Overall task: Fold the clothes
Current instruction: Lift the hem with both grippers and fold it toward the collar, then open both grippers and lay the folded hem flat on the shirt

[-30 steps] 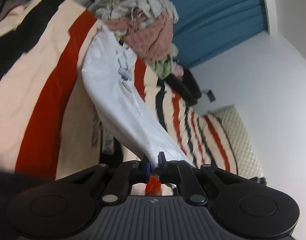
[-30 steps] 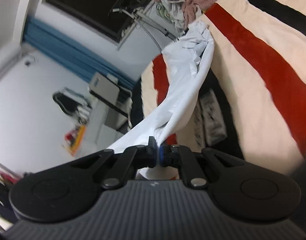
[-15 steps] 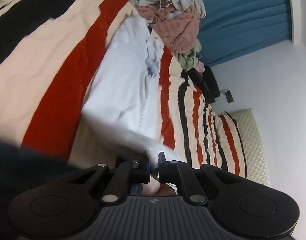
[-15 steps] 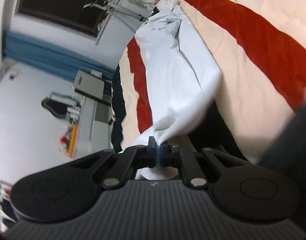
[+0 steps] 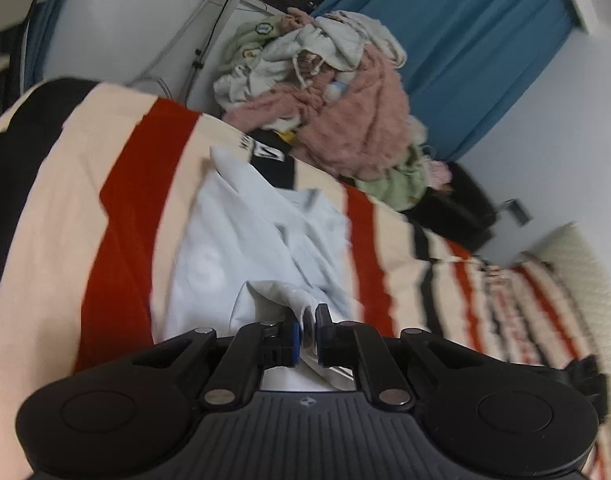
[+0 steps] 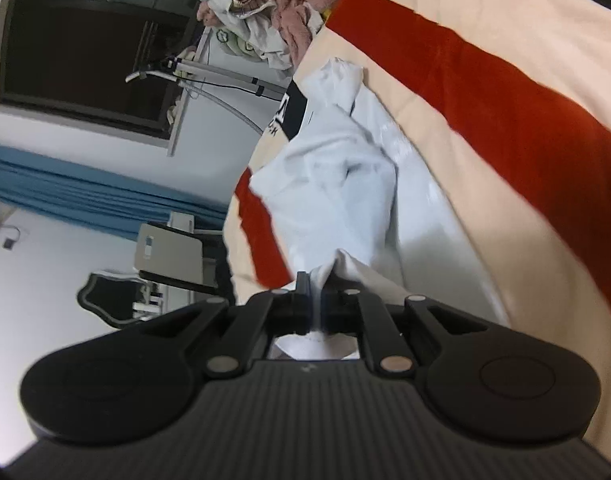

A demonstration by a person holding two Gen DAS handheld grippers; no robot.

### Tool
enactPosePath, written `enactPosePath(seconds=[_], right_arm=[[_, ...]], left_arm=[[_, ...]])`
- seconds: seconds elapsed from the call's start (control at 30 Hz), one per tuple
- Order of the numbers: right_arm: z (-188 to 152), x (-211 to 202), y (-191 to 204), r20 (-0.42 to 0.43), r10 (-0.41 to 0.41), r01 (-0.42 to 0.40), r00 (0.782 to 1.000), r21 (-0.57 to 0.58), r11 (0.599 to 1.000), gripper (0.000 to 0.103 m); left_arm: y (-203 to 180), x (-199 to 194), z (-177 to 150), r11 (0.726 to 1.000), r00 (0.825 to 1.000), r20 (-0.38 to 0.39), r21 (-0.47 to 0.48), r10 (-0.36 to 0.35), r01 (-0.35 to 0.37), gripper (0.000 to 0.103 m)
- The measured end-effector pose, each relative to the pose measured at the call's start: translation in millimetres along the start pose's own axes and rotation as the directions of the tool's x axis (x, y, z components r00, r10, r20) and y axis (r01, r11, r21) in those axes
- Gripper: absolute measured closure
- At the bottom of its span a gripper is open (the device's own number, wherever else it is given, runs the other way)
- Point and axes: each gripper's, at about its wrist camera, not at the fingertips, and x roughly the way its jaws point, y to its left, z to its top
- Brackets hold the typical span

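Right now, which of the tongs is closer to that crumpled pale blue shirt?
Neither, it's a tie. The left tongs pinch a bunched edge of the crumpled pale blue shirt; the right tongs pinch another part of its edge, so both touch it.

Your left gripper sits low in the centre of its frame, jaws nearly together with a fold of the pale blue shirt pinched between the blue-edged pads. Your right gripper is also low and centred in its frame, jaws pressed close on a bunched edge of that same shirt, fingers pointing up the frame.
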Motion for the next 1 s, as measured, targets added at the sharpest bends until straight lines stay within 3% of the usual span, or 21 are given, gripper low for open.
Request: enactPosePath(seconds=[0.17,0.27,0.37,0.4,0.43,0.47,0.53,0.63,0.8,1.0], right_arm=[[27,45,-29,-0.032,-0.033,0.034,0.999,0.025,0.999,0.094],[37,66,-45,-0.062,-0.042,0.045,0.997,0.044,0.998,0.091],[34,64,-42,-0.068,-0.008,0.009,0.998,0.018,1.0,0.053],[33,60,-39,-0.064,0.011,-0.01,0.998,0.011,1.0,0.032],[31,55,-33,-0.054,0.015,-0.015,0.998,-0.008,1.0,0.023],[27,48,-25,-0.041,0.005,-0.007,0.999,-0.052,0.999,0.023],[19,33,-6,-0.01,-0.018,0.016,1.0,-0.158,0.987,0.023],[4,11,16,0.062,-0.058,0.074,0.996,-0.287,0.955,0.023],[-35,-35,47,0.206,-0.066,0.16,0.976,-0.483,0.861,0.023],[-101,-85,57,0.332,-0.03,0.24,0.943,-0.616,0.751,0.023]], left_arm=[[26,83,7,0.998,0.998,-0.033,0.02,0.058,-0.057,0.095],[40,105,-2,0.997,0.996,-0.048,0.035,0.071,-0.07,0.093],[45,111,-5,0.997,0.997,-0.047,0.043,0.068,-0.066,0.087],[44,109,-5,0.997,0.997,-0.044,0.049,0.07,-0.068,0.084],[42,105,-5,0.996,0.997,-0.041,0.059,0.068,-0.065,0.072],[39,100,-6,0.996,0.997,-0.039,0.073,0.061,-0.058,0.058],[29,84,-8,0.993,0.998,-0.024,0.106,0.058,-0.055,0.047],[10,51,-15,0.979,0.993,0.037,0.164,0.115,-0.12,0.021],[-18,-7,-33,0.951,0.983,0.119,0.259,0.14,-0.167,0.015],[-44,-74,-75,0.911,0.965,0.21,0.346,0.159,-0.225,0.013]])
